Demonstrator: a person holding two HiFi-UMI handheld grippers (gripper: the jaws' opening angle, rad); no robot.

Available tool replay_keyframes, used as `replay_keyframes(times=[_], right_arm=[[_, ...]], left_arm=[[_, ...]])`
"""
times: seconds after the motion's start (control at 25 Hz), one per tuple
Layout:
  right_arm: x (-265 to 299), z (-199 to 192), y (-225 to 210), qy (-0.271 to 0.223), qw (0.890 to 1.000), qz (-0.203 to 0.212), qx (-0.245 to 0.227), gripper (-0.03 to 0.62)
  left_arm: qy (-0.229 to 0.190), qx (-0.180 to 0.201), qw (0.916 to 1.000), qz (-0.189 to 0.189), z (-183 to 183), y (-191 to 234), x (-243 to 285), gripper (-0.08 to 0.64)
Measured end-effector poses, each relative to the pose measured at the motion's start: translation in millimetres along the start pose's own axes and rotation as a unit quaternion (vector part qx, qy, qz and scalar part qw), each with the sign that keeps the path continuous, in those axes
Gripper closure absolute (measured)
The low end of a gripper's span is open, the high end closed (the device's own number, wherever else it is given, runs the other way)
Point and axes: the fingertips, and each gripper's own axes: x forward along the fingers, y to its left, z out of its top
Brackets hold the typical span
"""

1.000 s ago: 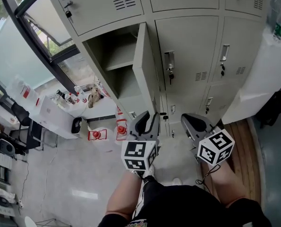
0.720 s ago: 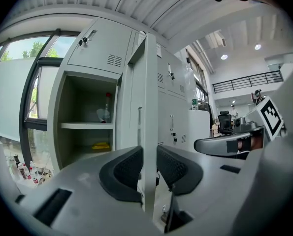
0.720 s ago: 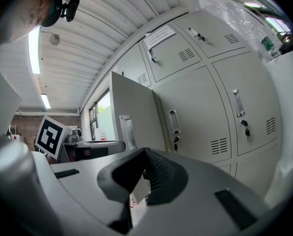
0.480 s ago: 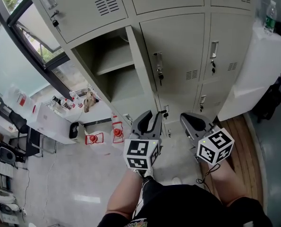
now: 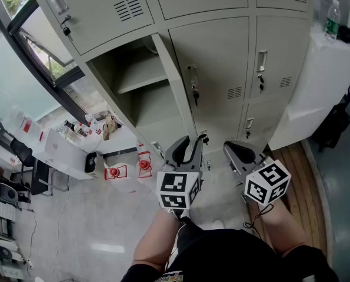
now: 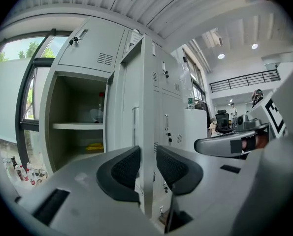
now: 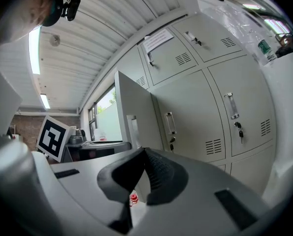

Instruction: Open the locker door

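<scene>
l gripper (image 6: 147,167) pinches locker door (image 6: 136,92) free edge to swing it; r gripper (image 7: 144,173) beside door, fingers pressed together, empty.

Holding the left gripper (image 5: 185,147) and right gripper (image 5: 238,150) out ahead, side by side and roughly level, marker cubes nearest the body, bare forearms (image 5: 153,242) reaching in from below. Pinching the locker door (image 6: 139,82) edge between the left pads. Pressing the right jaws together on nothing.
</scene>
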Motion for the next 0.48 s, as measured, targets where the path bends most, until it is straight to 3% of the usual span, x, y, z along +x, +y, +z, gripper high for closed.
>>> replay_keyframes(times=[0.48], right_arm=[[-0.8, -3.1, 11.5, -0.001, 1.000, 0.014, 0.007, 0.538]], left_arm=[[-0.005, -0.005, 0.9982, 0.059, -1.8, 10.3, -12.0, 0.399]])
